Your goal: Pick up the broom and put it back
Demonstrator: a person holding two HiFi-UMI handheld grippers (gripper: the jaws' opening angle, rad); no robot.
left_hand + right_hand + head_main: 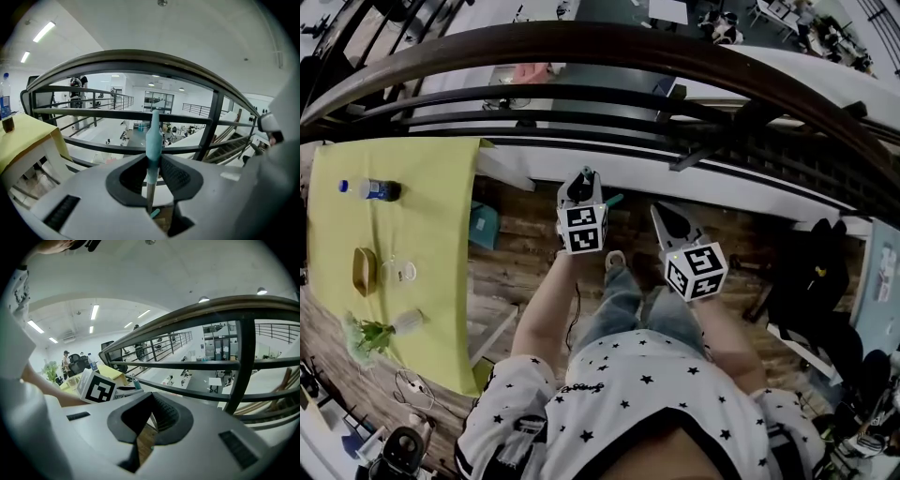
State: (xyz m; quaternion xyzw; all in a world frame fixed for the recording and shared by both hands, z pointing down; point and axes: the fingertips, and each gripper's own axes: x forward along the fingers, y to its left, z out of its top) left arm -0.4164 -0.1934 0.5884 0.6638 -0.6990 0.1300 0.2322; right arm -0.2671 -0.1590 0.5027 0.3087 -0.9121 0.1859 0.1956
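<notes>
The broom's handle [153, 136] stands upright between the jaws of my left gripper [153, 157], a teal grip on top of a thin metal shaft. The pads press on it from both sides. In the head view only a teal bit of the broom [614, 199] shows beside the left gripper [585, 174]. The broom's head is hidden. My right gripper [152, 397] is shut, with nothing between its pads. It hangs just right of the left one in the head view [657, 209]. Both point towards the railing.
A dark metal railing [581, 47] with a wooden top rail runs straight ahead, over a drop to a lower floor. On the left stands a table with a yellow cloth [412, 169], a bottle [375, 190] and a plant [367, 336]. A black bag [816, 272] sits right.
</notes>
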